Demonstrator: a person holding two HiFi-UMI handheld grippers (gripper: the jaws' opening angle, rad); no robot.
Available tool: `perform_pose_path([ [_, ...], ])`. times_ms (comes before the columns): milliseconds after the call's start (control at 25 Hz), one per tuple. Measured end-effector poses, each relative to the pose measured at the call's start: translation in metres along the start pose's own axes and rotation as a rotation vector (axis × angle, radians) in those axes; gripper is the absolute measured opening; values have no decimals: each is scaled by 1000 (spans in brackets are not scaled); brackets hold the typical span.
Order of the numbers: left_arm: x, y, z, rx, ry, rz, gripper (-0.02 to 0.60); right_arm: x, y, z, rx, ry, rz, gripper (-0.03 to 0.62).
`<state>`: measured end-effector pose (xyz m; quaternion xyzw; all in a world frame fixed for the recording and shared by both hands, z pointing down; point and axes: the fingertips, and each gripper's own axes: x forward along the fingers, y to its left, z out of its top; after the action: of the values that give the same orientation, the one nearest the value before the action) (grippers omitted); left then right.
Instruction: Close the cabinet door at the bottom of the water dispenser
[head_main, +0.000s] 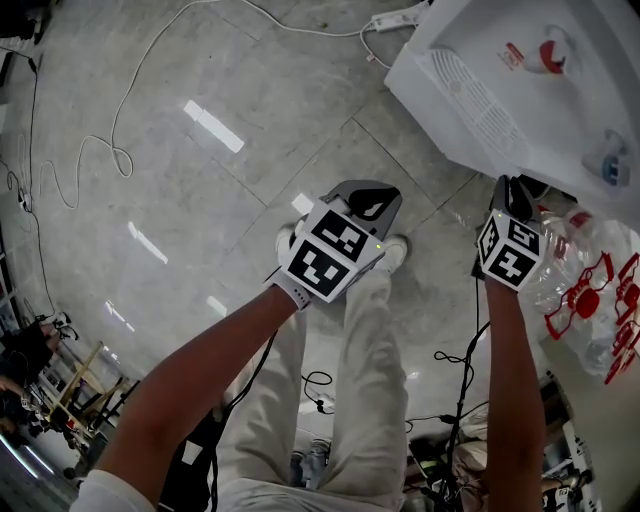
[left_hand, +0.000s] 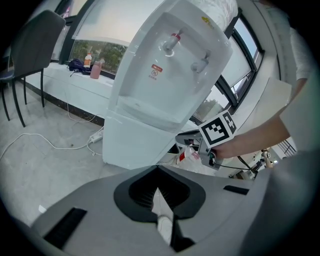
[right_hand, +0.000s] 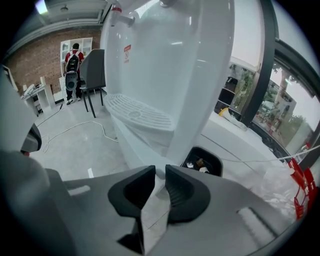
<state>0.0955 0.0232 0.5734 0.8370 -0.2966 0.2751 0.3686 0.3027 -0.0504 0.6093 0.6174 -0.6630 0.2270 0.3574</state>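
Glossy grey floor tiles (head_main: 150, 190) with a cable (head_main: 113, 115); left gripper (left_hand: 158, 176) jaws together, right gripper (right_hand: 160, 179) jaws apart.

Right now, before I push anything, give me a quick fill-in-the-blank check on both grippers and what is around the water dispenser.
1. The left gripper is ____, while the right gripper has its jaws apart.
2. The gripper nearer the water dispenser is the ____ one.
3. The clear plastic bag beside the dispenser carries ____ print.
4. The white power strip lies on the ____.

Missing words: shut; right; red; floor
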Motion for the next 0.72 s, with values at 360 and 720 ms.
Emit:
perform_pose_path([
  [360,3,1,3,3,5,-3,6,7,-14,6,102,3,-34,72],
  [720,3,1,6,3,-1,-1,6,5,-15,8,183,-5,-52,74],
])
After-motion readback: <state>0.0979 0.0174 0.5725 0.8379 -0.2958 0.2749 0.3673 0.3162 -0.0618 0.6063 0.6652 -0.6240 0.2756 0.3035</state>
